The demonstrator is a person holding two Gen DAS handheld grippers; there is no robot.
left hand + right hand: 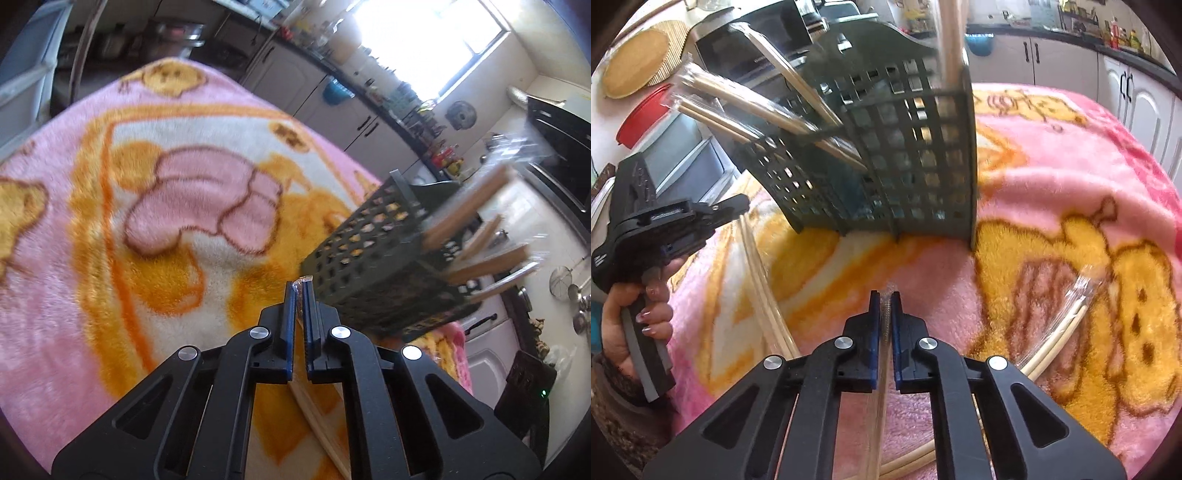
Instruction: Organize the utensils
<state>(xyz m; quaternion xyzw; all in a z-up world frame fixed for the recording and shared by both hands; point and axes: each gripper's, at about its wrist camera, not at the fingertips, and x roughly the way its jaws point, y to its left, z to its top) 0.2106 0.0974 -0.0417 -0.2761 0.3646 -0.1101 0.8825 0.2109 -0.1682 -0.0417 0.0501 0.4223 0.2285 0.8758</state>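
A dark green perforated utensil caddy point(373, 258) point(886, 155) stands on the pink and orange blanket point(147, 184) and holds several plastic-wrapped chopstick pairs point(746, 107) point(476, 218). My left gripper point(300, 291) is shut on a wrapped chopstick pair point(317, 406) that runs back under its jaws, left of the caddy. It also shows at the left of the right wrist view point(701, 221). My right gripper point(885, 306) is shut on the clear wrapper of a chopstick pair point(881, 387), in front of the caddy.
More wrapped chopsticks lie on the blanket at the right point(1067, 317) and left point(764, 295) of my right gripper. Kitchen cabinets point(314, 85), a counter with bottles, a black oven point(561, 147) and a red lid point(646, 114) surround the table.
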